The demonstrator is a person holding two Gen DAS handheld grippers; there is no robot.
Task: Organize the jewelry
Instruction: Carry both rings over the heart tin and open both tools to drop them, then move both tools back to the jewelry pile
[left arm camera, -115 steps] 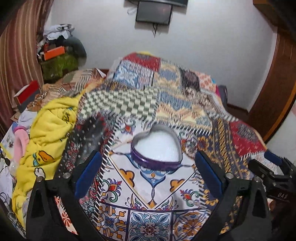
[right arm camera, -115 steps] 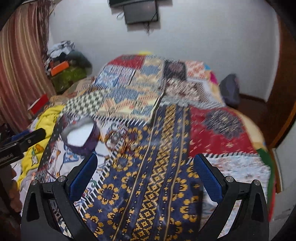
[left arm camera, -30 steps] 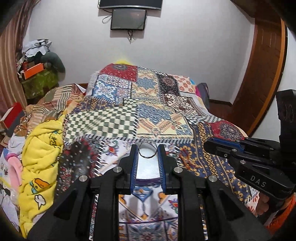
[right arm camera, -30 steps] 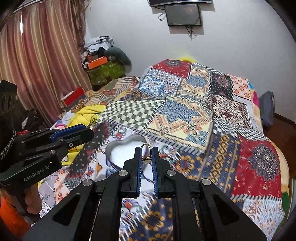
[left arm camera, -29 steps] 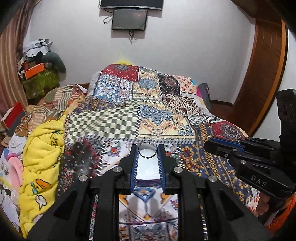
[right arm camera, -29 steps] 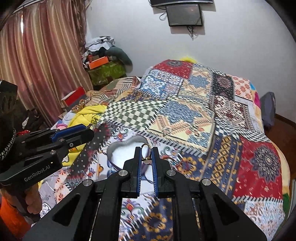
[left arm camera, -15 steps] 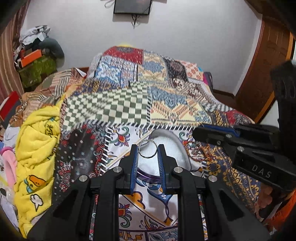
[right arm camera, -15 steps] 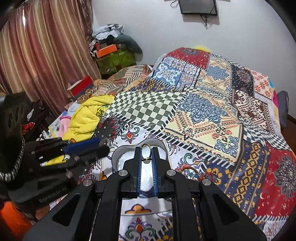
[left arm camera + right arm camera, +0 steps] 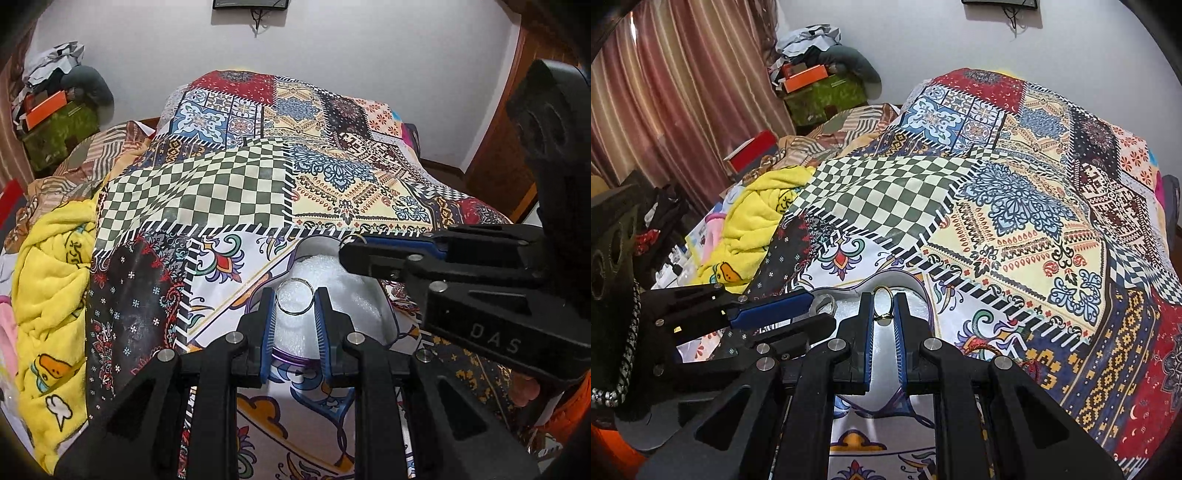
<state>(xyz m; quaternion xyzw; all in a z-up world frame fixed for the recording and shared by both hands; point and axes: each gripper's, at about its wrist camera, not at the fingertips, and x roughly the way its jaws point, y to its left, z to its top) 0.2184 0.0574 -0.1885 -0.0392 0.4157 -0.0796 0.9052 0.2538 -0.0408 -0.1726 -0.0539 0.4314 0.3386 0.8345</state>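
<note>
Left gripper (image 9: 295, 301) is pinched on a silver ring (image 9: 295, 302), ring face toward the camera, held by its two sides. Right gripper (image 9: 884, 306) is closed narrow on a gold ring (image 9: 882, 303), held edge-on between the pads.

Both rings hang over the heart box (image 9: 369, 299), open, white lining showing, purple wall. From the left wrist view the right gripper crosses in from the right, tip over the box's far lobe. From the right wrist view the left gripper (image 9: 822, 306) comes in from the left with its tip just beside the right one, over the same box. Box sits on the patchwork bedspread (image 9: 1015, 206); yellow blanket (image 9: 51, 280) is off to the left, well apart.

Step, as I read it: drop-off, both rings carried to the box, neither released yet.

Next move calls for: lower a bit toward the lining, then open each gripper so the ring falls inside the wall, not on the spread. Tips are close together, so release one at a time to avoid a knock. Can't tell how high the rings are above the lining.
</note>
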